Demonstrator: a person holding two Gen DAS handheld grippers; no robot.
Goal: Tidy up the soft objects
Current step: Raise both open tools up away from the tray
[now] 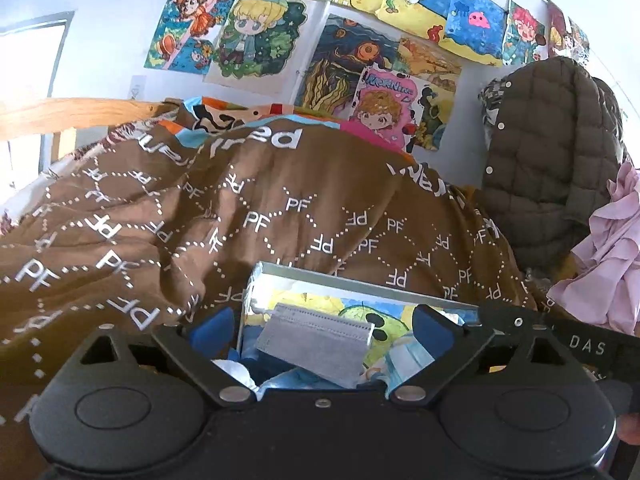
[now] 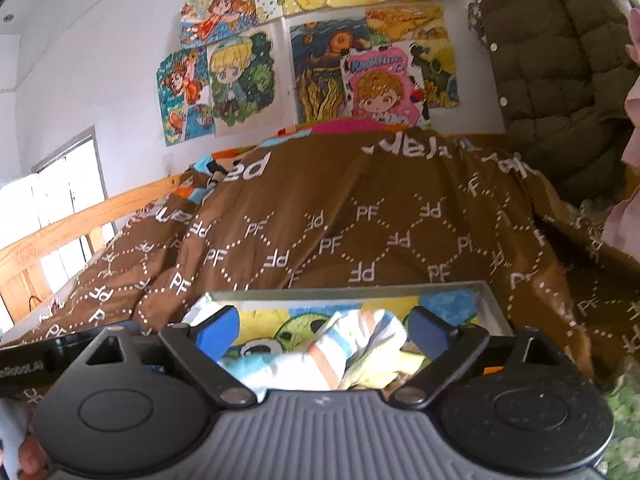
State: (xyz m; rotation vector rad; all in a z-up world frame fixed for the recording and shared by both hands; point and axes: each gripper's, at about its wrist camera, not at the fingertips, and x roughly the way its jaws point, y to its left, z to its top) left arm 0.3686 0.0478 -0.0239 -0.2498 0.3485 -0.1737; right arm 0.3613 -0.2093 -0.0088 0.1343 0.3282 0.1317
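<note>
A metal-framed box (image 1: 360,286) with a cartoon-printed inside lies on a brown quilt (image 1: 200,216). In the left wrist view a grey face mask (image 1: 316,338) lies in the box between the blue fingertips of my left gripper (image 1: 322,326), which is open and not touching it. White cloth (image 1: 236,372) lies below the mask. In the right wrist view a striped white, orange and blue cloth (image 2: 332,344) lies in the same box (image 2: 492,308), between the open fingers of my right gripper (image 2: 322,328).
The brown quilt (image 2: 360,220) with a white PF pattern covers a wooden-railed bed (image 2: 80,216). An olive puffer jacket (image 1: 548,152) and a pink ruffled garment (image 1: 612,252) are at the right. Colourful drawings (image 1: 260,40) cover the white wall.
</note>
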